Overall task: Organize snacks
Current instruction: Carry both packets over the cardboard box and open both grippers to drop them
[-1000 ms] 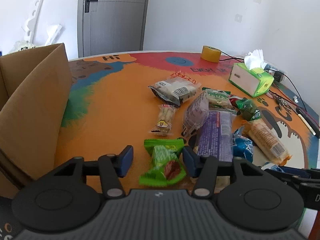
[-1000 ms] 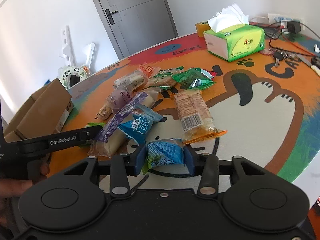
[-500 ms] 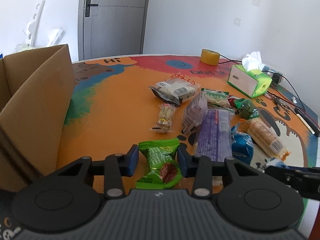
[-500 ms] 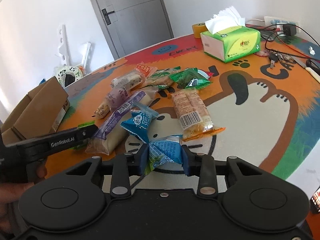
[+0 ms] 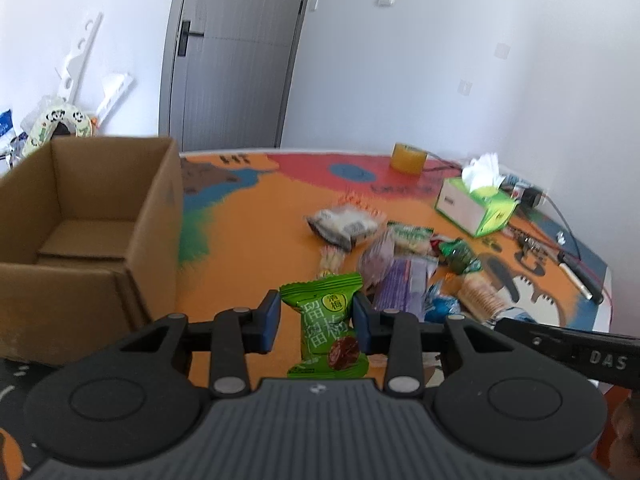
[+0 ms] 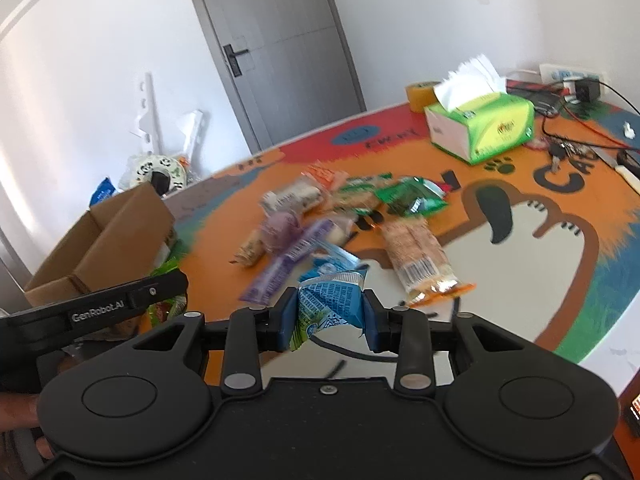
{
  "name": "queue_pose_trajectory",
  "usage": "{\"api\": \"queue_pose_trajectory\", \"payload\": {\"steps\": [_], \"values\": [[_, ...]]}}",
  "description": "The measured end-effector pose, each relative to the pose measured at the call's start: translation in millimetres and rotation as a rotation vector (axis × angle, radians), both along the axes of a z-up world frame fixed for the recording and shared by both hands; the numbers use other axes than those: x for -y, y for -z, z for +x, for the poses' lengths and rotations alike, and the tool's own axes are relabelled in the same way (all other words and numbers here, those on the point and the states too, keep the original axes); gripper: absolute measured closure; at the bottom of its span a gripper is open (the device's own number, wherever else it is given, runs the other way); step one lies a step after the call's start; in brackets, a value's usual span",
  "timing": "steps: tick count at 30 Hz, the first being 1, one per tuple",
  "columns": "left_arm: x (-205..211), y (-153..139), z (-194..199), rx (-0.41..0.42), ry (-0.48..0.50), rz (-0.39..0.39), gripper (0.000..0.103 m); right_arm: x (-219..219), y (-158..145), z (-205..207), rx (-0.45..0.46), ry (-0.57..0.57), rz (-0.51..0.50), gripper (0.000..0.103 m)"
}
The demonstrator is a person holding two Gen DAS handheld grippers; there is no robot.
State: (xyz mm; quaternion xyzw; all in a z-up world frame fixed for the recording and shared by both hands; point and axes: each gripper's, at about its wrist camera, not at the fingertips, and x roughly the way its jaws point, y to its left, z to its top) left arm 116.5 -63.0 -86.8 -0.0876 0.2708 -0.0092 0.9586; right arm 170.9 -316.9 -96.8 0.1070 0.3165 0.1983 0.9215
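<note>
Green snack packet (image 5: 326, 322) sits pinched inside left claw (image 5: 316, 316).

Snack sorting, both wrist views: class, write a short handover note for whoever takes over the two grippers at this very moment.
Left gripper: jaws just closed on a green snack packet, lifted off the table.
Right gripper: clamped on a blue snack packet, also lifted.
Cardboard box: open, at the table's left side; no snacks visible inside.
Done: two packets picked up.
Left: probably drop both in the box, then clear the snack pile mid-table.
</note>
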Motion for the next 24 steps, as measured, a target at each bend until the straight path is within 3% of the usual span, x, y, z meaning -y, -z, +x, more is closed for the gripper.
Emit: {"api": "queue_pose_trajectory", "payload": {"steps": [18,24], "values": [[-43,-58,-31,0.15,-0.091,0.026,0.066,-39,-42,1,0.099,-0.091,0.03,0.069],[-66,-66,-31,0.164,-0.147,0.039,0.066,-59,-52,9,0.119,-0.129,0.036,0.069]]}}
